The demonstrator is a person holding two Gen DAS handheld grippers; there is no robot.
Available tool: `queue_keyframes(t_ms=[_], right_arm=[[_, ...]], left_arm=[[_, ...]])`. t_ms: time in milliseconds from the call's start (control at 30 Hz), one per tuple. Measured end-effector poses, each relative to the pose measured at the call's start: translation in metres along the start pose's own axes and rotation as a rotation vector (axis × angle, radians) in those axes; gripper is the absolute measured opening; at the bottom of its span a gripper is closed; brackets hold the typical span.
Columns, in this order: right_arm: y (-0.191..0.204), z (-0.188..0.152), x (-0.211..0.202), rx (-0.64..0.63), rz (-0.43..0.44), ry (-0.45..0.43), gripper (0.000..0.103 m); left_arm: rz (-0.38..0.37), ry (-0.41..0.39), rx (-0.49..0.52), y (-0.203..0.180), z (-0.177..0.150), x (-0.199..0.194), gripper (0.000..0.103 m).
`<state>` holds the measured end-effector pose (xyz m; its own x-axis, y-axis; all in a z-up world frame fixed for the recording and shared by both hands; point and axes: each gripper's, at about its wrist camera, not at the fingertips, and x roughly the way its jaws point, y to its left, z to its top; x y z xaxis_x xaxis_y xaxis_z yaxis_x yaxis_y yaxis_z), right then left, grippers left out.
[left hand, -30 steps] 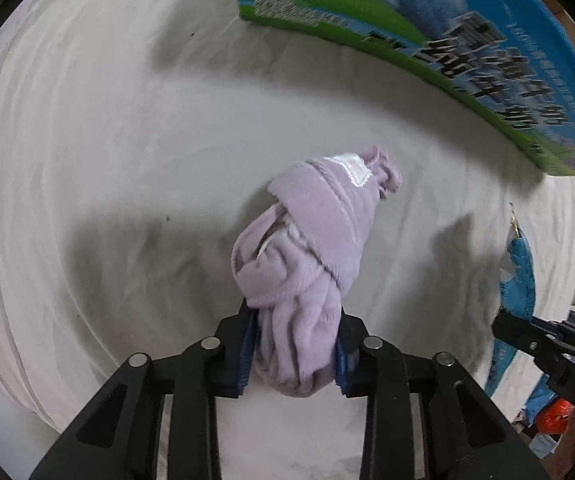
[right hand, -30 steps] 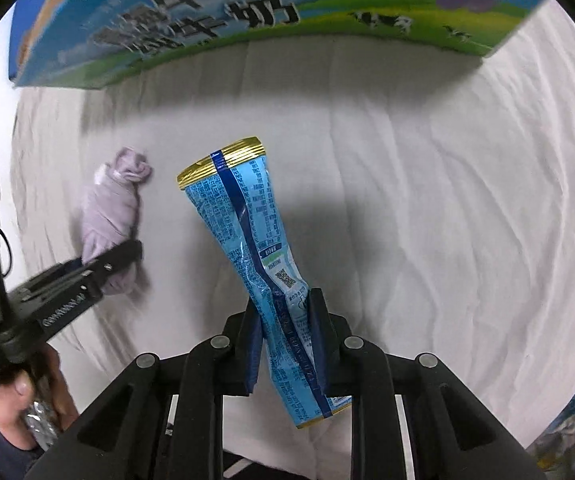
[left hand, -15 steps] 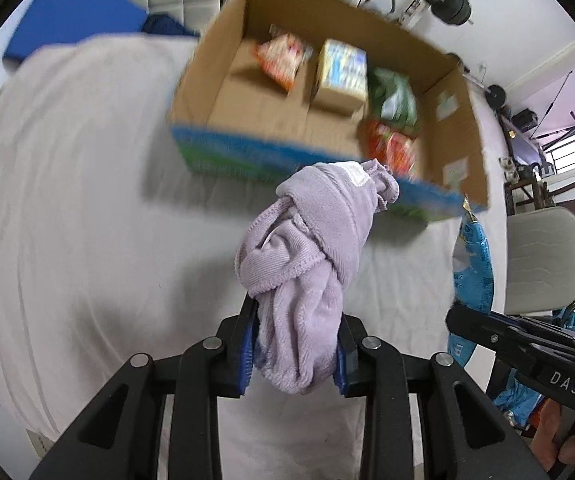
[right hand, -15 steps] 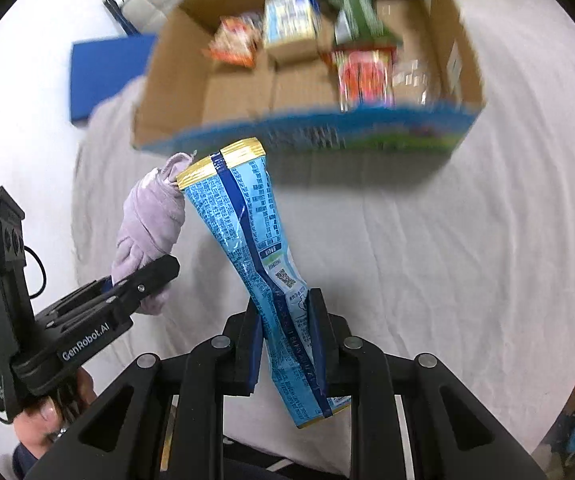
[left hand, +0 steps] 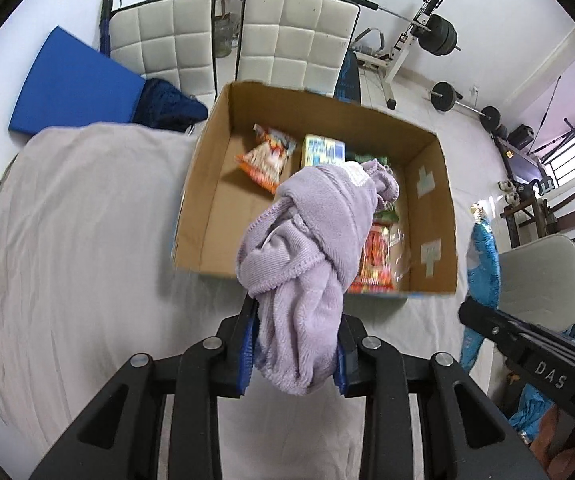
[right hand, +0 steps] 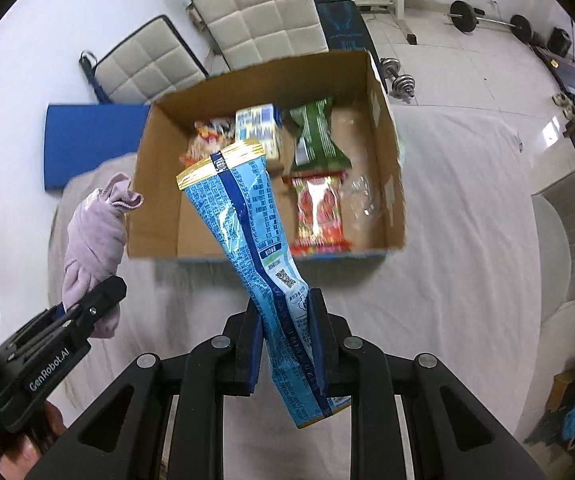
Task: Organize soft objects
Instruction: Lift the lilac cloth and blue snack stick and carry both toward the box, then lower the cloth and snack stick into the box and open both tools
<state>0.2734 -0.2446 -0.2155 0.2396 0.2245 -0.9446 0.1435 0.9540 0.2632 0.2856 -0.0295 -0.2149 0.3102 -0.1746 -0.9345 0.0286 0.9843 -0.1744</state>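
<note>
Behind the lilac towel [left hand: 307,248]: most of the green packet [left hand: 367,159] and part of the red snack bag [left hand: 375,264] in the cardboard box [left hand: 223,184]. Behind the blue snack pouch [right hand: 247,232] (right wrist view): the lower half of the orange packet [right hand: 203,136]. Too blurred to read: print on the yellow-blue carton [right hand: 257,126]. Cut off at the frame edge: grey chair [left hand: 543,280], right gripper [left hand: 527,352] body.

Black hand-held gripper [left hand: 294,354] frames, blue finger pads [left hand: 247,344], silver screws [left hand: 212,343], white "GenRobot.AI" lettering [right hand: 53,367].
</note>
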Motion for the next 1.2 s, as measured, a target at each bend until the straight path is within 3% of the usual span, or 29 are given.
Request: queue_keyframes(t_ms=[133, 233, 400, 600, 900, 1000, 1100, 1167, 1200], right_arm=[[0.010, 0.029, 0.018, 0.035, 0.025, 0.010, 0.022], [0.013, 0.052, 0.046, 0.074, 0.051, 0.039, 0.022], [0.014, 0.088, 0.096, 0.137, 0.046, 0.109, 0.022], [0.015, 0.108, 0.139, 0.179, 0.040, 0.168, 0.022], [0.025, 0.120, 0.174, 0.160, 0.018, 0.214, 0.024], [0.028, 0.123, 0.178, 0.136, 0.009, 0.226, 0.027], [0.033, 0.123, 0.177, 0.093, -0.012, 0.224, 0.044], [0.035, 0.123, 0.172, 0.061, -0.032, 0.206, 0.062], [0.035, 0.124, 0.170, 0.050, -0.036, 0.202, 0.065]], left_arm=[[-0.021, 0.036, 0.006, 0.001, 0.026, 0.013, 0.028], [-0.074, 0.123, -0.029, 0.008, 0.047, 0.039, 0.028], [-0.097, 0.249, -0.096, 0.027, 0.073, 0.089, 0.028], [-0.138, 0.375, -0.182, 0.042, 0.083, 0.133, 0.028], [-0.064, 0.426, -0.158, 0.037, 0.085, 0.149, 0.032], [-0.024, 0.415, -0.123, 0.034, 0.086, 0.146, 0.043], [0.007, 0.399, -0.087, 0.030, 0.087, 0.141, 0.051], [0.027, 0.384, -0.077, 0.033, 0.091, 0.141, 0.053], [0.038, 0.373, -0.070, 0.032, 0.091, 0.138, 0.055]])
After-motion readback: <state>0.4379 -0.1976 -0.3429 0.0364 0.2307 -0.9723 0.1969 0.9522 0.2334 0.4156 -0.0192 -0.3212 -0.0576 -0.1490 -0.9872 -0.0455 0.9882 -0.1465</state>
